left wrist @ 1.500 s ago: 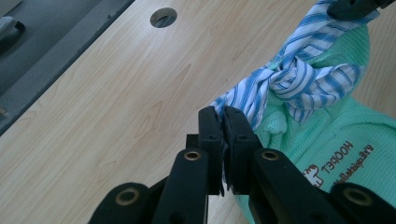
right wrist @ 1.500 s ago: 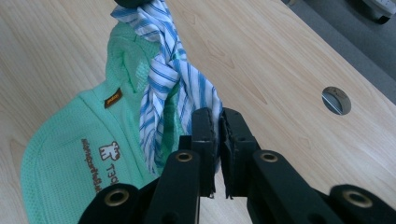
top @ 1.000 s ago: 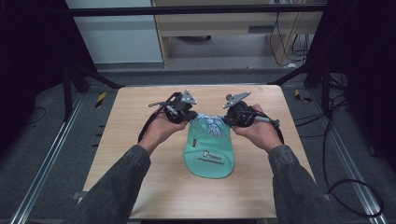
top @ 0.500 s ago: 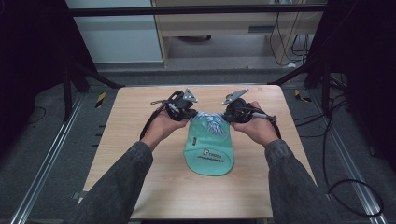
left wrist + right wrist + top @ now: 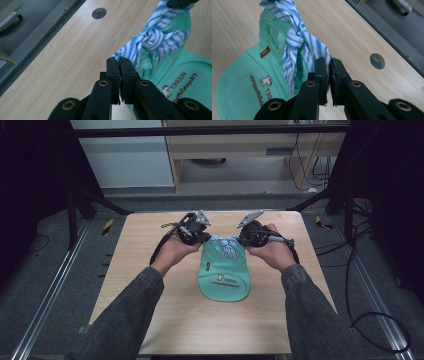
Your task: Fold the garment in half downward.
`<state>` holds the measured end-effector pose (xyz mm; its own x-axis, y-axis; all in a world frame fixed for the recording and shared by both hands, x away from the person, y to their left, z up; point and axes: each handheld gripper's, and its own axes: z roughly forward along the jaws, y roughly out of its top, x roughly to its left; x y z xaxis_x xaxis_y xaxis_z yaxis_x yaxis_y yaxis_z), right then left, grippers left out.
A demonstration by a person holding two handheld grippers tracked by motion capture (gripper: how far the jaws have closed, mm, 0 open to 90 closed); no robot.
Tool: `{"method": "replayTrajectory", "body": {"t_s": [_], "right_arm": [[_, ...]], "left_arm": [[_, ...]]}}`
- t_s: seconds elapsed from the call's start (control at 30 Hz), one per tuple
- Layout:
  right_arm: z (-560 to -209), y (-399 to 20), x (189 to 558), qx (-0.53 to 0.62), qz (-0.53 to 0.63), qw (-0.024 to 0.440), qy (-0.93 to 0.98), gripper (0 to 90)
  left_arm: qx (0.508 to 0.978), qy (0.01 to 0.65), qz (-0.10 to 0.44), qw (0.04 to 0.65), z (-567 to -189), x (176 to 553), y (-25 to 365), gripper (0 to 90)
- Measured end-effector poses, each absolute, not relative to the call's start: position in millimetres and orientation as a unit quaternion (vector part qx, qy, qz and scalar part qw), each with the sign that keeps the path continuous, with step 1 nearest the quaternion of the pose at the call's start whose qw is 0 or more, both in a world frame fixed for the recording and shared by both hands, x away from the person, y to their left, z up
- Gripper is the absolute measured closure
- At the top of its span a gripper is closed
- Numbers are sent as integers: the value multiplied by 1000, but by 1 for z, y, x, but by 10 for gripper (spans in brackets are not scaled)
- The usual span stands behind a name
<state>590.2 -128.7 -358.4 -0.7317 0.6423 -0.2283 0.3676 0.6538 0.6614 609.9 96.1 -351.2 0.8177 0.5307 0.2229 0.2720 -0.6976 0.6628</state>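
Centrally, both grippers, left (image 5: 119, 65) and right (image 5: 327, 65), pinch the striped cloth (image 5: 152, 42) over the green cap (image 5: 223, 272), seemingly mid-table (image 5: 135, 270).

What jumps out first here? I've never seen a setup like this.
A mint-green bag lies at the middle of the wooden table, its blue-striped ties knotted together. The left gripper and right gripper each pinch one tie end, on opposite sides of the knot.

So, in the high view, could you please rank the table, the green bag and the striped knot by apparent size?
1. Table, by far the largest.
2. Green bag.
3. Striped knot, smallest, stretched between the left gripper and right gripper.
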Motion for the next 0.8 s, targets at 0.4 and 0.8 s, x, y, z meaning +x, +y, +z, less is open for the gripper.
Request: {"method": "replayTrajectory", "body": {"t_s": [0.4, 0.8], "right_arm": [[-368, -127, 593, 278, 291, 246, 882, 845], [-382, -130, 588, 280, 298, 242, 880, 844]], "left_arm": [[901, 217, 217, 306, -362, 612, 91, 871], [899, 217, 222, 308, -372, 604, 89, 870]]}}
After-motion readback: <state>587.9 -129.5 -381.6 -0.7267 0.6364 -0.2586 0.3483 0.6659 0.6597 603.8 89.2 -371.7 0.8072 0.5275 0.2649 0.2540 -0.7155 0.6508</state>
